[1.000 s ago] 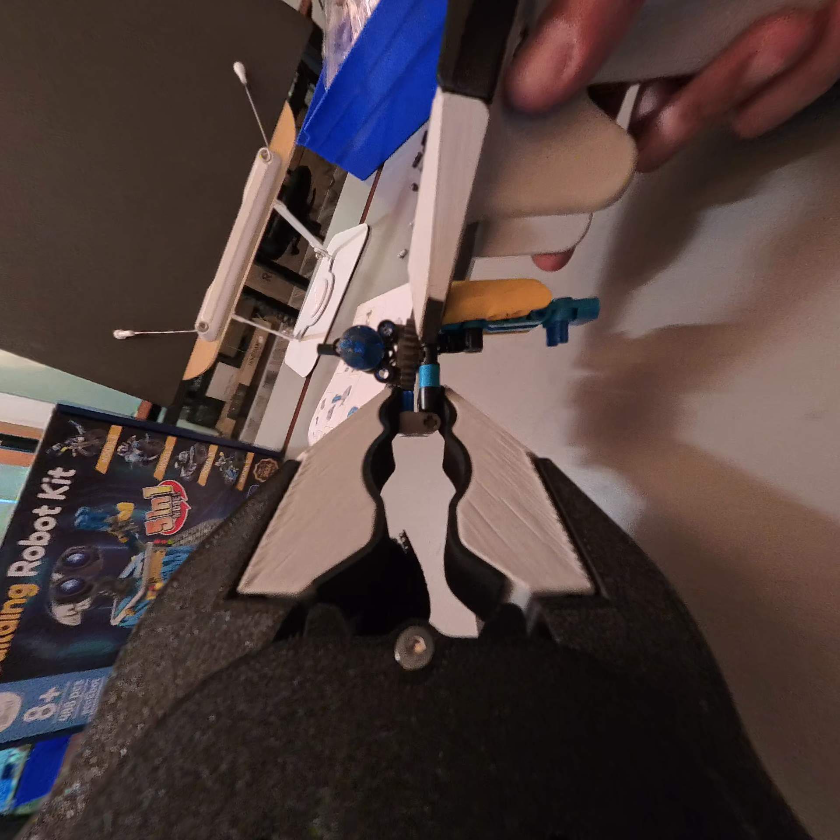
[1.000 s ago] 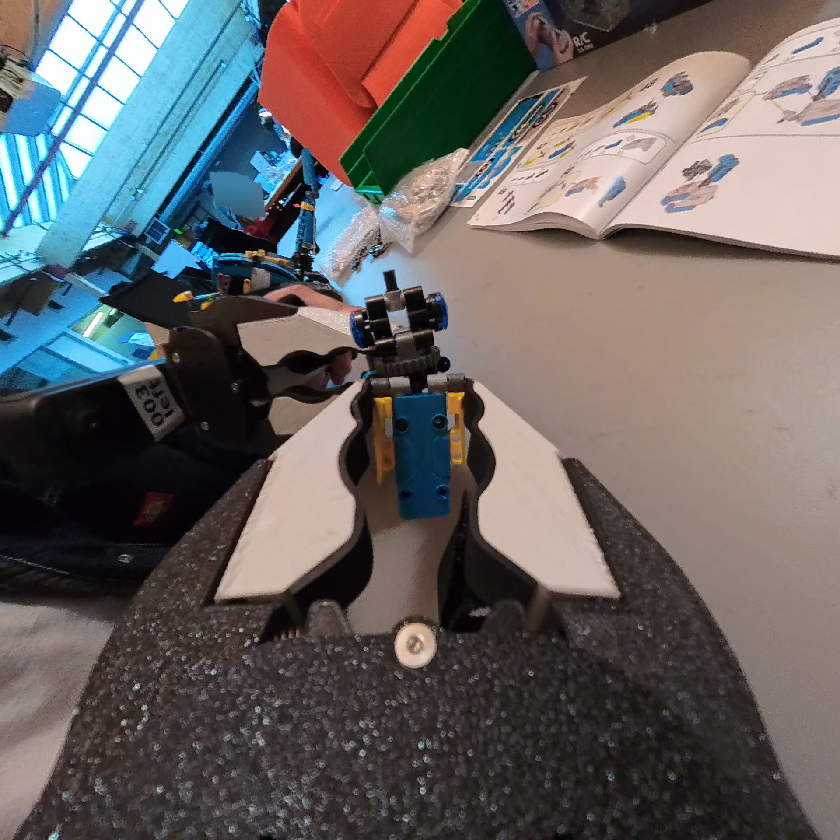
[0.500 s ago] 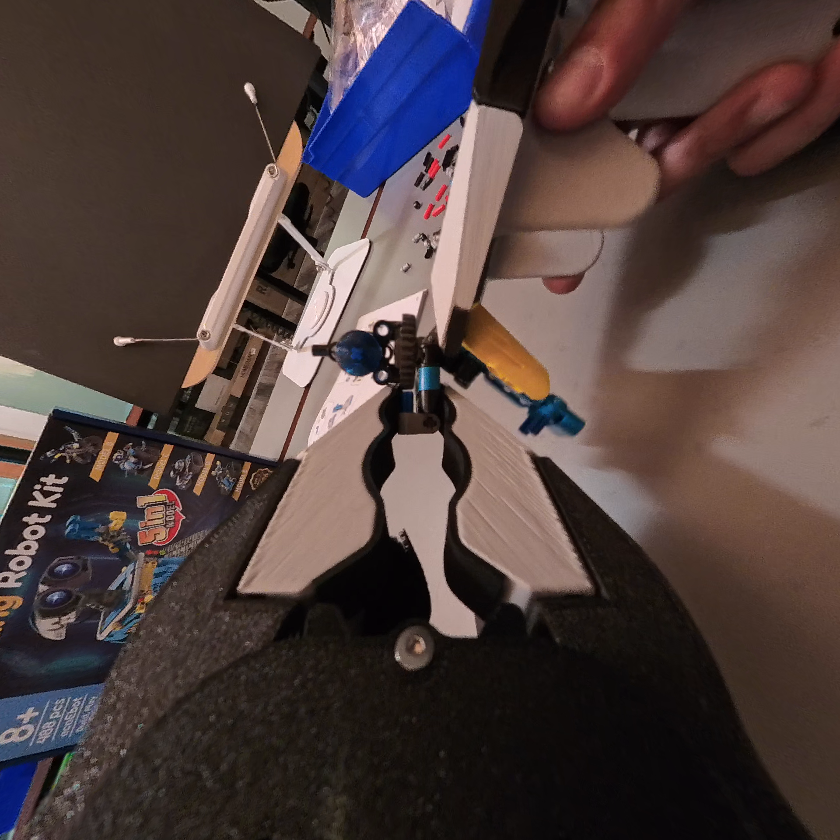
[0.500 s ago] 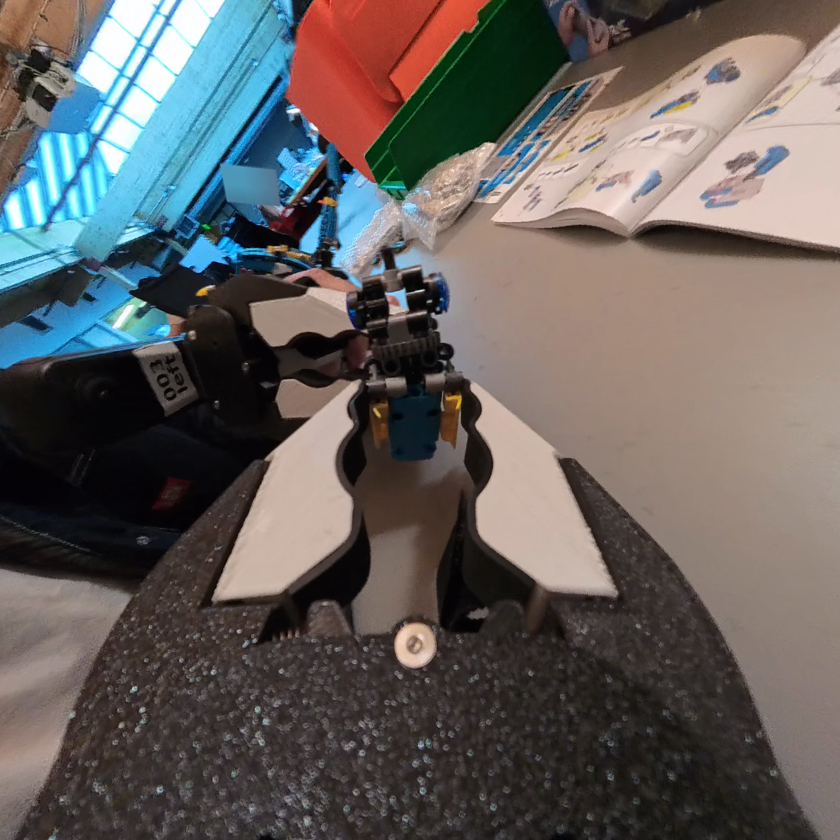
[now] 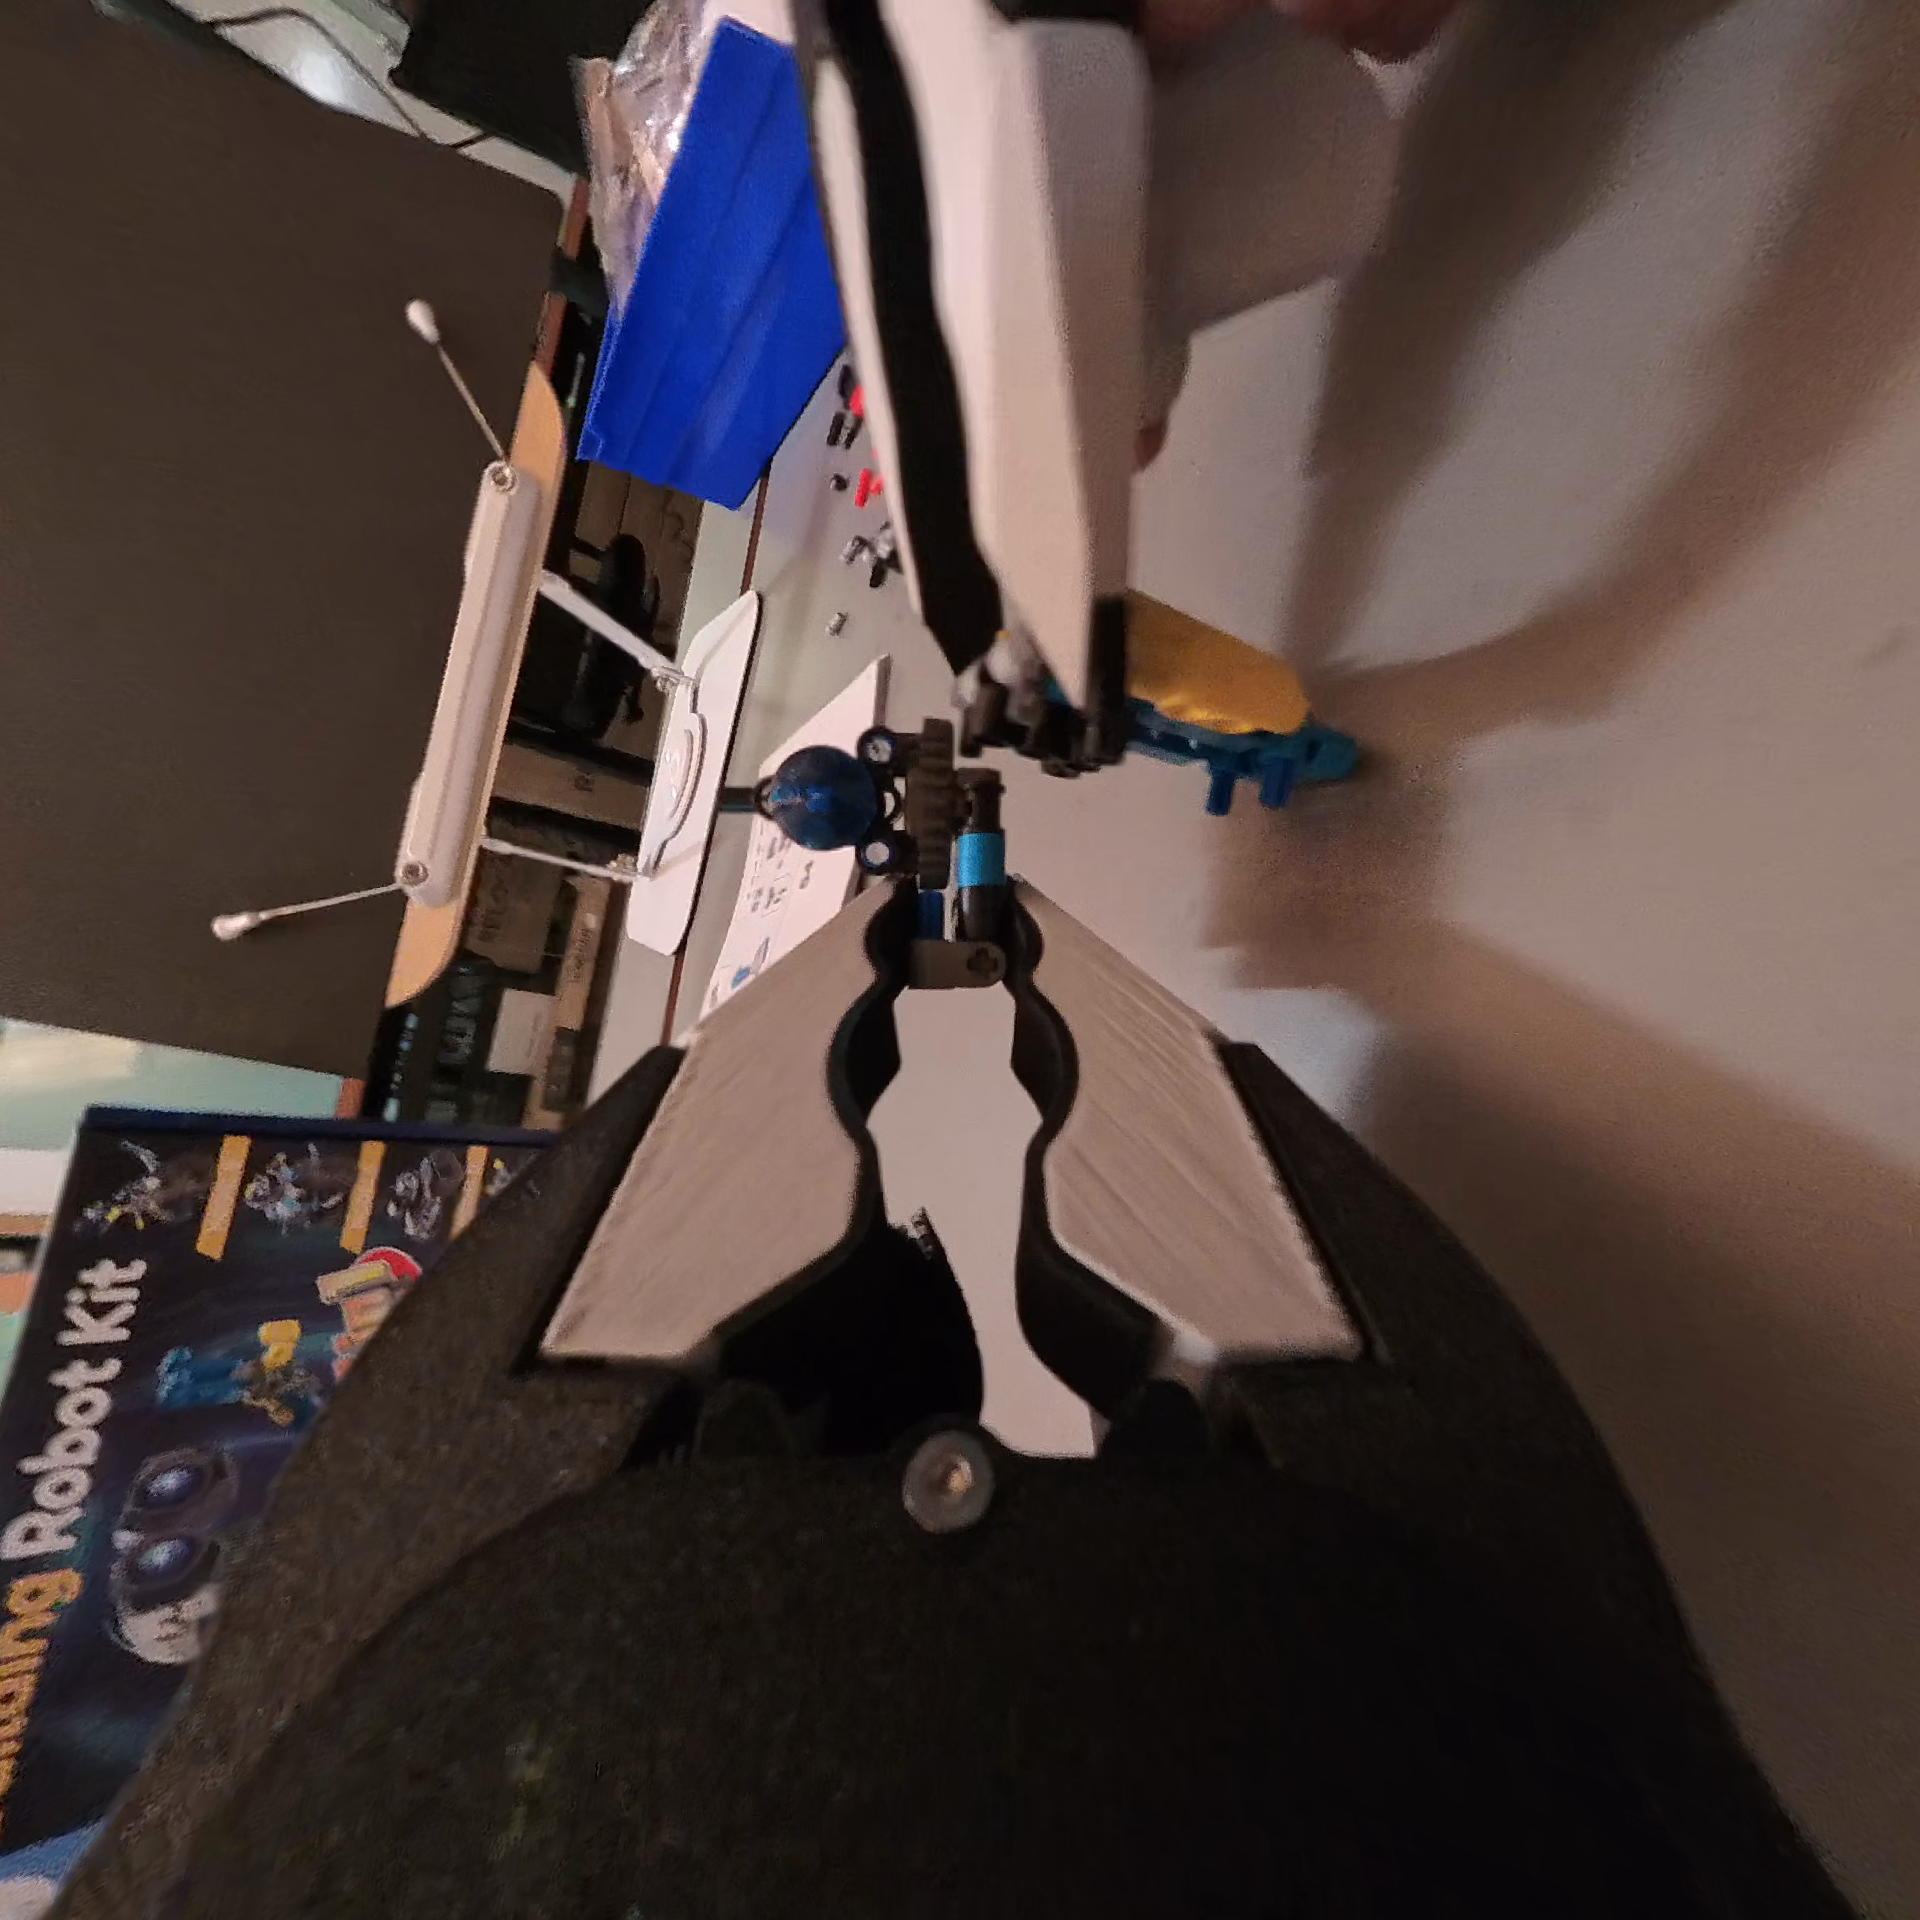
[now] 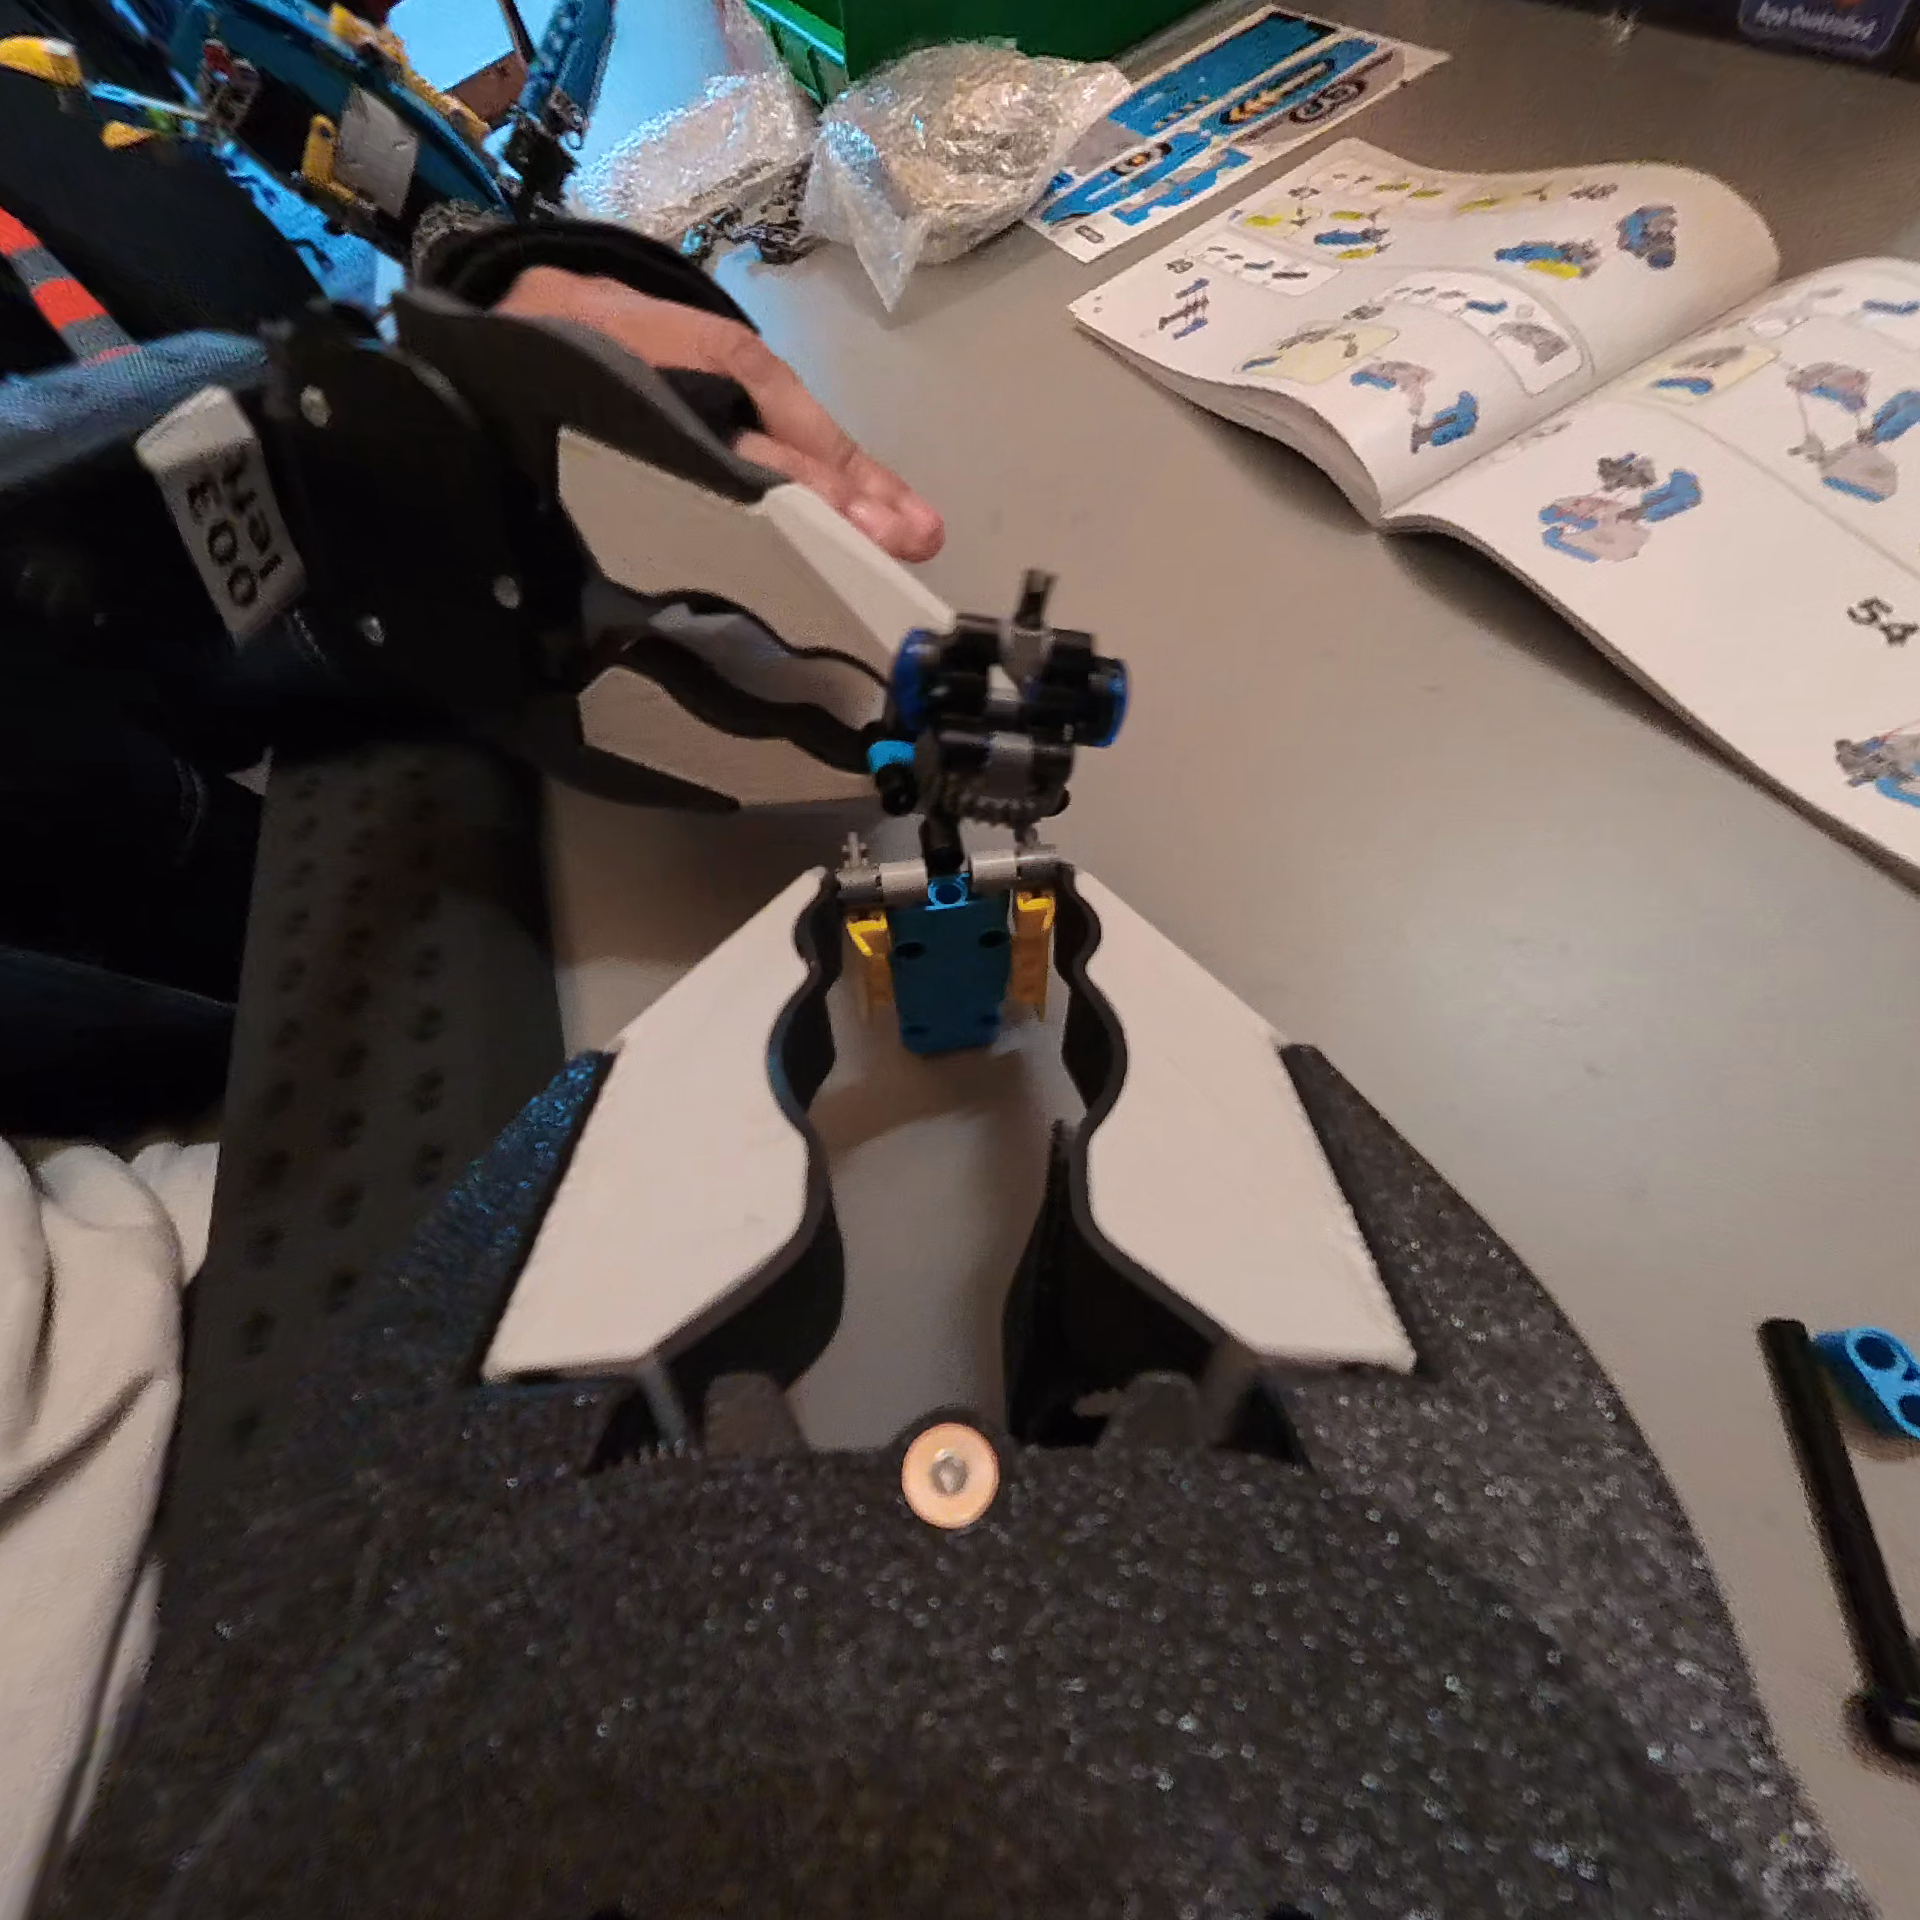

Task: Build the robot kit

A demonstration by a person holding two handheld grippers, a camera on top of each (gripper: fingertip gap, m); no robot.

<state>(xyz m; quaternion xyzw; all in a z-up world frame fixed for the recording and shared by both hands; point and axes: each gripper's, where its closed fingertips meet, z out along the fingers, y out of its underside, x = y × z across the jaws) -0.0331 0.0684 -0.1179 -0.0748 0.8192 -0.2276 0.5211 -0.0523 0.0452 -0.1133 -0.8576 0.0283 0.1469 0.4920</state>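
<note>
In the left wrist view, the left gripper (image 5: 954, 940) has its fingers nearly closed, pinching a small grey piece at the near end of the brick model (image 5: 940, 800) at frame centre. The model is a cluster of black gear, blue ball and cyan sleeve. From the upper centre the right gripper (image 5: 1049, 717) reaches down, its white fingers gripping the model's far end, where a yellow and cyan part shows. At the upper left stands a dark board (image 5: 229, 499). Right of it a blue bin (image 5: 707, 332) holds clear bags. A printed box (image 5: 177, 1382) lies at the lower left.

In the right wrist view, the left gripper (image 6: 831, 717) enters from the left, its black-lined tips against the model's (image 6: 987, 727) side, with a hand (image 6: 769, 416) behind it. At centre the right gripper (image 6: 945, 925) has its fingers narrowly apart, clamped on the model's blue block flanked by yellow pieces. Crinkled plastic bags (image 6: 935, 135) lie at the top, an open booklet (image 6: 1558, 364) at the upper right. A black axle (image 6: 1839, 1538) and a blue piece (image 6: 1881, 1377) rest on the smooth grey table (image 6: 1455, 935) at the lower right.
</note>
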